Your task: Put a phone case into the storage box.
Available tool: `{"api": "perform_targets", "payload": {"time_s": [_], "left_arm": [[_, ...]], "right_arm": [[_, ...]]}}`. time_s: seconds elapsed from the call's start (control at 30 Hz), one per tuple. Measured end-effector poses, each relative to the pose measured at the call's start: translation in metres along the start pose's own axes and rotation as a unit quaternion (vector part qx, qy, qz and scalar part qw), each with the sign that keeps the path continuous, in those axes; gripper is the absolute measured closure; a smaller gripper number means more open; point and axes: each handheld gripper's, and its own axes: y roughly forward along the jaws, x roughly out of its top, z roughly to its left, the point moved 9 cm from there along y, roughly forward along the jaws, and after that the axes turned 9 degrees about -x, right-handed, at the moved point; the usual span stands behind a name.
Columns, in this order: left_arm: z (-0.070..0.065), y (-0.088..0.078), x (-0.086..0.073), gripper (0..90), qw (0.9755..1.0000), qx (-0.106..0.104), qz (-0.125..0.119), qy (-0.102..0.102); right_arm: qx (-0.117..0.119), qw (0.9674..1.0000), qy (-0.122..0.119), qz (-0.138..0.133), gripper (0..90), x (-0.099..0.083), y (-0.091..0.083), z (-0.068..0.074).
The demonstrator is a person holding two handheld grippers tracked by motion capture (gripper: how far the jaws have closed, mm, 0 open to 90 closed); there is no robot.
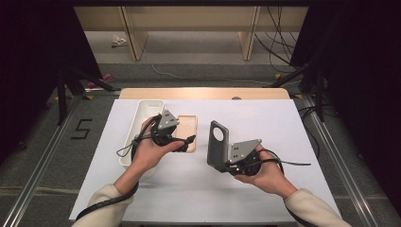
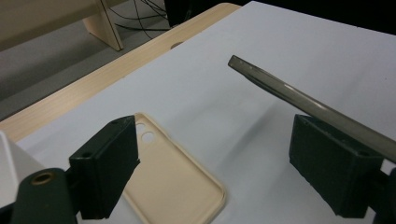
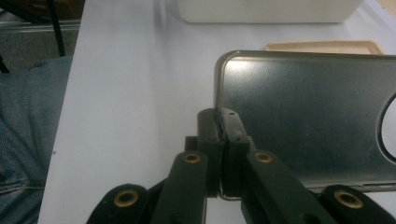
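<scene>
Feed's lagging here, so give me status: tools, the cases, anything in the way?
Right tool shut on grey case, held on edge above table. Left tool open over beige case lying flat. White tray alongside, nothing blocking.

A white sheet (image 1: 283, 142) is spread over the wooden table (image 1: 203, 93). A long white tray (image 1: 144, 111) is placed near its left edge.

Bench (image 1: 283, 123) open on the right and along the near edge. Left side crowded: white tray (image 1: 142, 118), tan phone case (image 1: 188, 126) lying flat beside it. Grey phone case (image 1: 217, 144) stands upright mid-bench, blocking crossing.
</scene>
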Motion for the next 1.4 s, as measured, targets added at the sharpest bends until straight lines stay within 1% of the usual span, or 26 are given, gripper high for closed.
{"api": "perform_targets", "payload": {"time_s": [0.07,0.1,0.2,0.3,0.37,0.4,0.5,0.57,0.6,0.67,0.7,0.83,0.9,0.97,1.07,1.13,1.2,1.27,1.4], "left_arm": [[-0.002,0.008,0.007,16.1,1.0,-0.004,0.005,-0.002],[-0.002,0.011,0.011,16.4,0.9999,-0.006,0.009,-0.002],[-0.003,0.022,0.019,18.8,0.9997,-0.006,0.018,-0.012],[-0.005,0.031,0.026,21.4,0.9992,-0.012,0.025,-0.03],[-0.007,0.036,0.03,22.3,0.9983,-0.019,0.028,-0.048],[-0.008,0.039,0.032,22.9,0.9979,-0.02,0.03,-0.053],[-0.012,0.046,0.035,25.4,0.9973,-0.023,0.046,-0.053],[-0.012,0.051,0.035,27.7,0.9962,-0.024,0.06,-0.059],[-0.011,0.053,0.034,29.8,0.9954,-0.025,0.066,-0.065],[-0.011,0.059,0.032,32.7,0.9928,-0.031,0.077,-0.087],[-0.01,0.061,0.031,34.2,0.9915,-0.033,0.083,-0.094],[-0.009,0.067,0.028,41.3,0.9878,-0.038,0.093,-0.119],[-0.011,0.068,0.025,44.6,0.9858,-0.043,0.105,-0.123],[-0.012,0.071,0.022,48.5,0.9844,-0.048,0.114,-0.125],[-0.013,0.073,0.021,53.3,0.9818,-0.056,0.118,-0.138],[-0.013,0.074,0.021,56.3,0.9803,-0.056,0.118,-0.148],[-0.012,0.075,0.02,59.4,0.9782,-0.057,0.122,-0.158],[-0.011,0.075,0.019,61.8,0.9756,-0.059,0.125,-0.171],[-0.011,0.075,0.019,65.0,0.9704,-0.065,0.125,-0.196]], "right_arm": [[0.0,1.0,-0.005,0.001,89.6,0.0,0.0,0.0],[0.0,1.0,-0.003,0.002,89.6,0.0,0.001,0.001],[0.001,1.0,-0.006,0.002,89.7,0.001,0.001,0.001],[0.0,0.9999,-0.011,0.003,89.6,0.001,0.001,0.002],[-0.002,0.9999,-0.014,0.004,89.7,0.001,0.002,0.002],[-0.002,0.9999,-0.015,0.003,89.6,0.001,0.002,0.002],[-0.002,0.9999,-0.013,0.006,89.6,0.001,0.003,0.002],[-0.005,0.9999,-0.015,0.006,89.6,0.002,0.003,0.002],[-0.005,0.9998,-0.02,0.008,89.6,0.002,0.004,0.002],[-0.006,0.9997,-0.022,0.009,89.6,0.002,0.005,0.003],[-0.007,0.9996,-0.025,0.011,89.6,0.002,0.005,0.003],[-0.009,0.9995,-0.027,0.012,89.6,0.003,0.006,0.003],[-0.008,0.9994,-0.03,0.012,89.6,0.003,0.007,0.003],[-0.009,0.9994,-0.032,0.013,89.6,0.003,0.007,0.003],[-0.011,0.9991,-0.037,0.015,89.6,0.003,0.008,0.004],[-0.014,0.9989,-0.041,0.019,89.6,0.003,0.008,0.003],[-0.015,0.9987,-0.044,0.019,89.6,0.003,0.008,0.003],[-0.017,0.9987,-0.044,0.021,89.6,0.003,0.007,0.003],[-0.02,0.9979,-0.056,0.025,89.6,0.002,0.009,0.004]]}}
